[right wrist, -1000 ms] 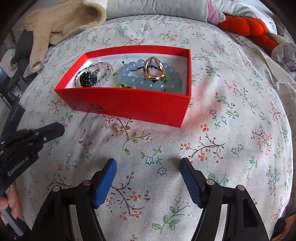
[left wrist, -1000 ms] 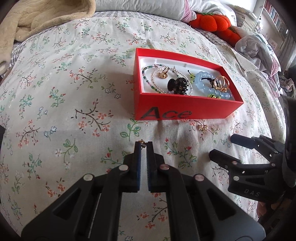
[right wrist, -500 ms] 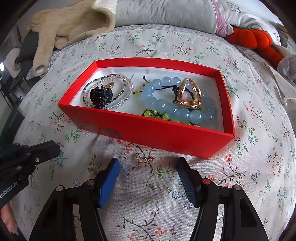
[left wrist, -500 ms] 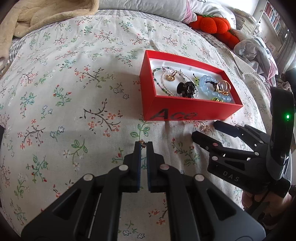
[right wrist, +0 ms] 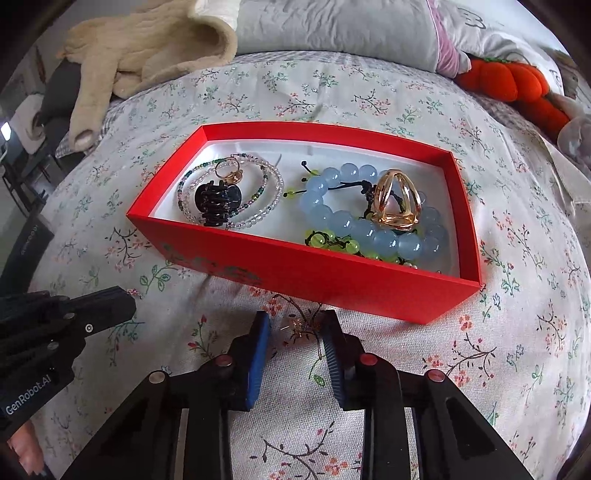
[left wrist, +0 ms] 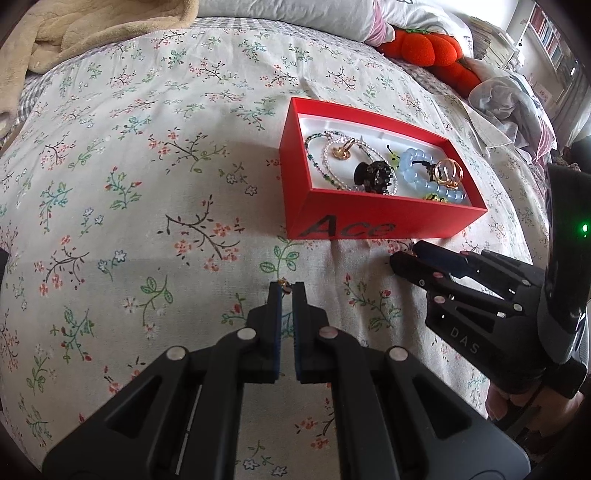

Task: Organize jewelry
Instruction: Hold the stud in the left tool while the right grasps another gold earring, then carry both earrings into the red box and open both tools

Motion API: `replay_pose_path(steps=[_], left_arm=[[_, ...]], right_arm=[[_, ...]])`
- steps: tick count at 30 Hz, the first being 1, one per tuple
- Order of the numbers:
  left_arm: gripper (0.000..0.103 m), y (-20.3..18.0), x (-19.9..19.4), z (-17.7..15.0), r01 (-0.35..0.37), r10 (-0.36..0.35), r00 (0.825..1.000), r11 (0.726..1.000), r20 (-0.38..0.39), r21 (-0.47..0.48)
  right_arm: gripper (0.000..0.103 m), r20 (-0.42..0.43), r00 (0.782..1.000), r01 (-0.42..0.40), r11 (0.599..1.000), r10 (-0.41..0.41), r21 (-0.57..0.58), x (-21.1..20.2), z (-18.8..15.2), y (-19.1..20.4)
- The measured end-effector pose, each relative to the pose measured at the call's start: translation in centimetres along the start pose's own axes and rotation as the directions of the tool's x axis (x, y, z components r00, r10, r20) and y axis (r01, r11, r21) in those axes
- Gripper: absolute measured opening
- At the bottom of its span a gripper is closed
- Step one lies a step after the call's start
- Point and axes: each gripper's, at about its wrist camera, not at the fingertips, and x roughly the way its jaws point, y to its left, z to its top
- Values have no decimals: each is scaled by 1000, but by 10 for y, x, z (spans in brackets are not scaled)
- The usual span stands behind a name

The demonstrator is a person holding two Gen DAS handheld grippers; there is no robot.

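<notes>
A red box (left wrist: 369,230) (right wrist: 325,273) sits on the floral bedspread. It holds bead necklaces (right wrist: 258,206), a black hair claw (right wrist: 218,203), a blue bead bracelet (right wrist: 343,218) and a large gold ring (right wrist: 397,201). My left gripper (left wrist: 286,290) is shut on a small gold earring (left wrist: 284,284), held above the bedspread left of the box front. My right gripper (right wrist: 295,326) is open, its fingers on either side of a small gold earring (right wrist: 297,326) lying on the bedspread just in front of the box. The right gripper also shows in the left wrist view (left wrist: 406,256).
A beige blanket (right wrist: 147,48) and grey pillow (right wrist: 332,29) lie at the back of the bed. An orange plush (right wrist: 509,81) lies at the back right. The left gripper's fingers (right wrist: 96,306) show at the left in the right wrist view.
My right gripper moved forward toward the box and its fingers narrowed around the earring on the bedspread. My left gripper stayed shut on its earring and drifted slightly left and back.
</notes>
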Motion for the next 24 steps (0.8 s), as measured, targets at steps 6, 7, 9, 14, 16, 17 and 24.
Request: replay_pose_path(steps=[6, 7, 9, 14, 16, 17, 24], left_arm=[[6, -3, -1, 0, -7, 7, 1000, 1000, 2, 7], [6, -3, -1, -1, -8, 8, 1000, 1000, 2, 8], [6, -4, 0, -1, -8, 8, 1000, 1000, 2, 9], [6, -6, -1, -3, -10, 10, 1000, 1000, 4, 9], [6, -6, -3, -2, -8, 8, 1000, 1000, 9, 7], [6, -7, -4, -2, -6, 6, 1000, 1000, 12, 4], [6, -13, -18, 1, 14, -14, 999, 1000, 49, 2]], right_arm=[[8, -8, 1000, -22, 1000, 22, 10, -4, -4, -9], [8, -7, 1000, -27, 1000, 28, 11, -6, -5, -11], [8, -1, 999, -36, 999, 36, 14, -9, -8, -14], [8, 6, 999, -44, 998, 44, 33, -17, -13, -27], [8, 7, 999, -48, 998, 48, 50, -22, -15, -33], [8, 6, 999, -52, 997, 51, 59, -24, -15, -36], [8, 14, 998, -59, 995, 58, 85, -45, -15, -52]])
